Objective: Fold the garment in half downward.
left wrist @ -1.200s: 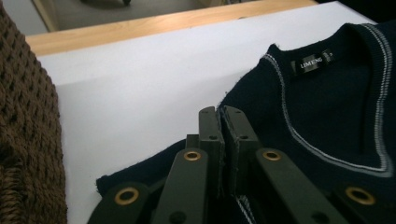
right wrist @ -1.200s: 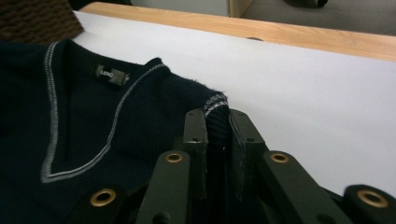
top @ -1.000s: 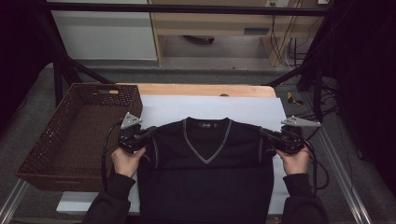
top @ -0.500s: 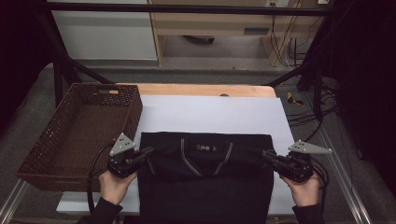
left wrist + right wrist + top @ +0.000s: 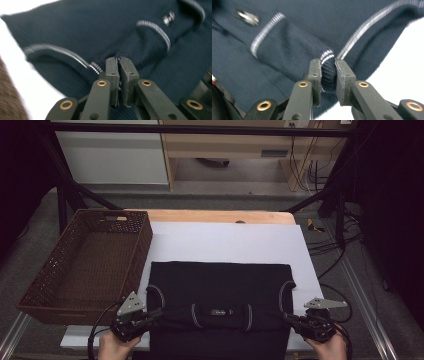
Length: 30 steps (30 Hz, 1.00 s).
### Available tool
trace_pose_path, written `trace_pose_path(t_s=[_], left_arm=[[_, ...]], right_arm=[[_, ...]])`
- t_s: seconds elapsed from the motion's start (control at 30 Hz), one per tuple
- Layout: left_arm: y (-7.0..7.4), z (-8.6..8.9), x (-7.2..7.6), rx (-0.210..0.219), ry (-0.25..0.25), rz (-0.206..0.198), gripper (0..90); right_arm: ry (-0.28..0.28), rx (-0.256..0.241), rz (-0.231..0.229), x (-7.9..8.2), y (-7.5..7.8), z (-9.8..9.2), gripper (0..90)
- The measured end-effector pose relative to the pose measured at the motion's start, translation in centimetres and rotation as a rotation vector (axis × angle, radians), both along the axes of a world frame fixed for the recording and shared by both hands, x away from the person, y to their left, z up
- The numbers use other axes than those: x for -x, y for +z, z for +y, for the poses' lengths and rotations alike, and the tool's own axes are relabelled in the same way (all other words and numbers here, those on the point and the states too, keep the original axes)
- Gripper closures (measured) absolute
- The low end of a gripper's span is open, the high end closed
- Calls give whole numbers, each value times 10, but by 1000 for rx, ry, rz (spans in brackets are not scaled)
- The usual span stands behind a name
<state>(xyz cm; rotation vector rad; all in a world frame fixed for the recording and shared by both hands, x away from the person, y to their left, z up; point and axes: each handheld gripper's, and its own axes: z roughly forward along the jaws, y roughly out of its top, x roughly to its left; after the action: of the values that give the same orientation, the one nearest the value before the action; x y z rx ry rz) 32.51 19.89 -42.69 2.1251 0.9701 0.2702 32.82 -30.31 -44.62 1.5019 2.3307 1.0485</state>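
Note:
A dark navy sweater (image 5: 220, 285) with pale striped trim lies folded over on the white sheet (image 5: 225, 242), its collar edge turned toward the near side. My left gripper (image 5: 152, 312) is shut on the sweater's near-left shoulder. In the left gripper view the jaws of the left gripper (image 5: 118, 61) pinch the ribbed knit (image 5: 95, 67). My right gripper (image 5: 292, 319) is shut on the near-right shoulder. In the right gripper view a roll of striped knit (image 5: 327, 67) sits squeezed in the right gripper (image 5: 328, 63).
A brown woven basket (image 5: 37, 292) stands to the left of the sweater. A wooden table edge (image 5: 215, 216) runs along the far side of the sheet. Cables (image 5: 330, 255) hang off the right side beside a metal frame.
Both grippers have pulled the sweater's shoulders toward the near edge, folding the top half over the lower half. The V-neck collar now lies at the near side.

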Motion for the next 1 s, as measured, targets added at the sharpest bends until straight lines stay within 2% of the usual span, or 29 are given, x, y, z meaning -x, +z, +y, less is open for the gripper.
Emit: trace_pose_path(t_s=[0.07, 0.13, 0.2, 0.23, 0.3, 0.37, 0.43, 0.5, 0.57, 0.63, 0.8, 0.83, 0.93, 1.0], left_arm=[[-6, -4, 2, -19, -11, 17, 802], [-10, -8, 0, -28, -11, 17, 717], [-10, -12, -4, -22, 3, 7, 604], [-11, -14, -6, -18, 5, -1, 543], [-11, -21, -13, 0, -10, 6, 516], [-13, -30, -20, -1, -26, 18, 492], [-17, -39, -26, -10, -47, 36, 483], [-21, -45, -31, -24, -48, 62, 487], [-24, -46, -31, -19, -57, 94, 557], [-25, -43, -29, -14, -63, 108, 627], [-23, -42, -23, -34, -76, 103, 824], [-22, -42, -22, -43, -81, 97, 835], [-15, -44, -16, -72, -86, 61, 848], [-9, -42, -11, -58, -86, 35, 849]], right_arm=[[-9, 21, 11, 1, -4, 0, 718], [-10, 18, 15, 1, -3, 1, 650], [-13, 20, -20, 0, -1, 3, 515], [-9, 20, -38, -1, 1, 4, 488], [-5, -4, -81, -5, 5, 7, 411], [10, -25, -95, -12, 7, 14, 387], [44, -32, -86, -20, 6, 23, 347], [76, -16, -80, -29, 1, 32, 330], [88, -6, -52, -36, -6, 38, 345], [92, 14, -22, -39, -11, 41, 403], [133, 33, 9, -29, -9, 39, 751], [142, 39, 15, -27, -8, 39, 830], [146, 44, 30, -22, -6, 40, 853], [145, 38, 2, -16, -1, 39, 854]])
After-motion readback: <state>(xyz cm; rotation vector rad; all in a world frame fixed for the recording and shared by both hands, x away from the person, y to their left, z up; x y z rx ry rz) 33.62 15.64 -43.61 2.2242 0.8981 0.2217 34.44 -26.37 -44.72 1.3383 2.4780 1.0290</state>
